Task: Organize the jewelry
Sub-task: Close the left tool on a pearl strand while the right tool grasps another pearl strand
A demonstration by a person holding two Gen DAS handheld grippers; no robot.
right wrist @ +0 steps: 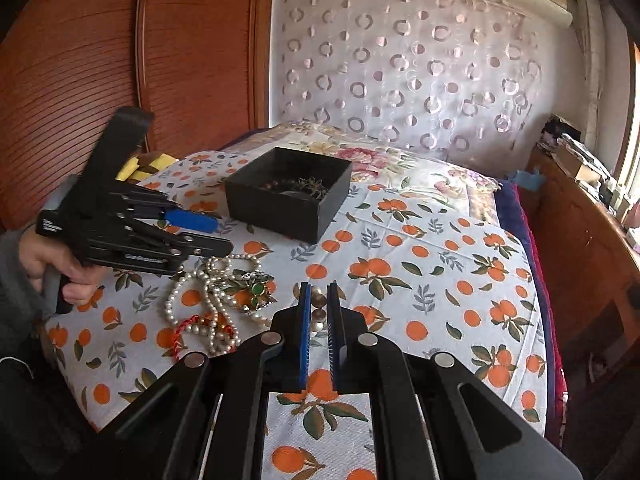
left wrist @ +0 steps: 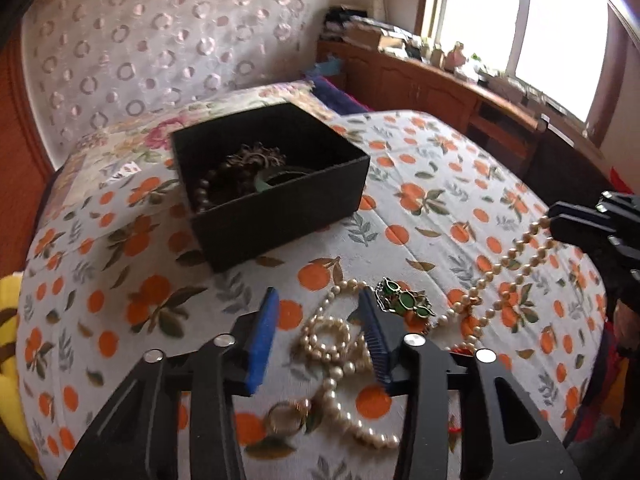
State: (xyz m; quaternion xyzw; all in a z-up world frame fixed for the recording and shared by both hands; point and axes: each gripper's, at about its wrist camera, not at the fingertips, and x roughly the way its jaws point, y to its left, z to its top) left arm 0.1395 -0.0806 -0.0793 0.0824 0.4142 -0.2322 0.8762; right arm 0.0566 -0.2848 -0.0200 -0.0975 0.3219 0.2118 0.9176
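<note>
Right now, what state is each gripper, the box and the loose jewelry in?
Left gripper: open, above the pearl pile.
Right gripper: shut on pearl necklace, strand lifted taut.
Black box: lidless, dark beads inside.
Green brooch: lying on the bedspread.
Red cord: lying under the pearls.

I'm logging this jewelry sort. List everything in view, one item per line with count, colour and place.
black box: one, black, open, far middle of the bed, dark beads and bangles inside
pearl necklace: one long strand, cream, piled near the left gripper, one end lifted by the right gripper
green brooch: one, green and gold, on the pearls
red cord: one, red, near edge of pile
bedsheet: one, white with oranges
left gripper: open, over the pile
right gripper: shut on pearls
</note>
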